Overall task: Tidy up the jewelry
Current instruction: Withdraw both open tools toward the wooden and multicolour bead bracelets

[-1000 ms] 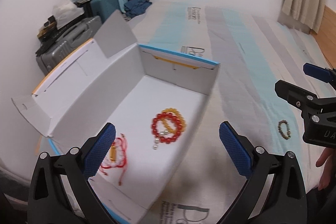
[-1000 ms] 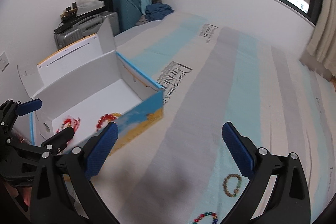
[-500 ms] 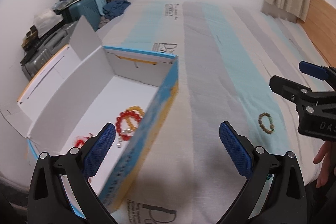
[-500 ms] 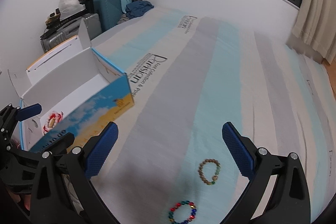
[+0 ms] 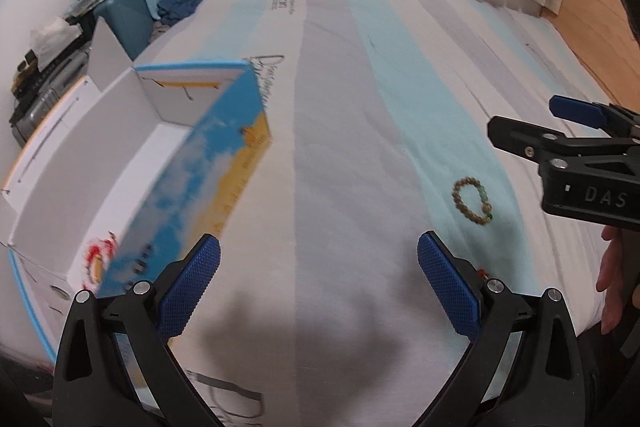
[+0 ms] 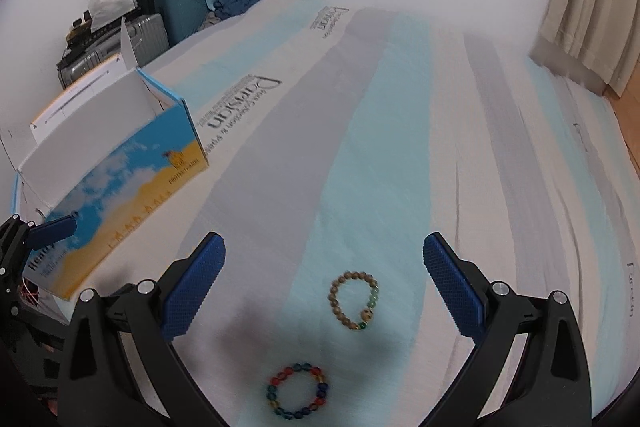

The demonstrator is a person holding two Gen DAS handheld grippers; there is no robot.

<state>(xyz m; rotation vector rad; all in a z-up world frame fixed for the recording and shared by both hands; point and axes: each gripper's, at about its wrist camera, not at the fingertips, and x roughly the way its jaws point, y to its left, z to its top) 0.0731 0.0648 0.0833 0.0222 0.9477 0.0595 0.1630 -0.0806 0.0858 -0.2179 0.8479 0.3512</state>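
Bracelets lay in two places. Two of them were out on the bed (image 6: 400,107): a brown bracelet (image 6: 354,301) with a few green beads, and a rainbow bracelet (image 6: 298,391) nearer the camera. They sat close together but did not touch. Red beads (image 5: 100,251) were already in the box (image 5: 120,155), down at its near end, though they looked blurry. So the box seemed to be the place where the jewelry was meant to go, and the two on the bed were likely the ones left to pick up.

The box stood open on the left side of the bed, with its flaps up, so things could be dropped in from above.

The right gripper (image 6: 324,283) was open wide and held nothing. It hung over the bed with the brown bracelet lying between its two blue pads (image 6: 452,287), a little ahead of them. That looked like a good spot to come down and grab it. The rainbow bracelet was lower in that view, between the gripper's black arms.

The left gripper (image 5: 318,287) was open wide too, and empty. It hovered over bare bed just beside the box, well left of the brown bracelet. Maybe it waited there so it stayed out of the way.

Round beads can roll or slip, so a gentle pinch on one side of the ring would likely work best.
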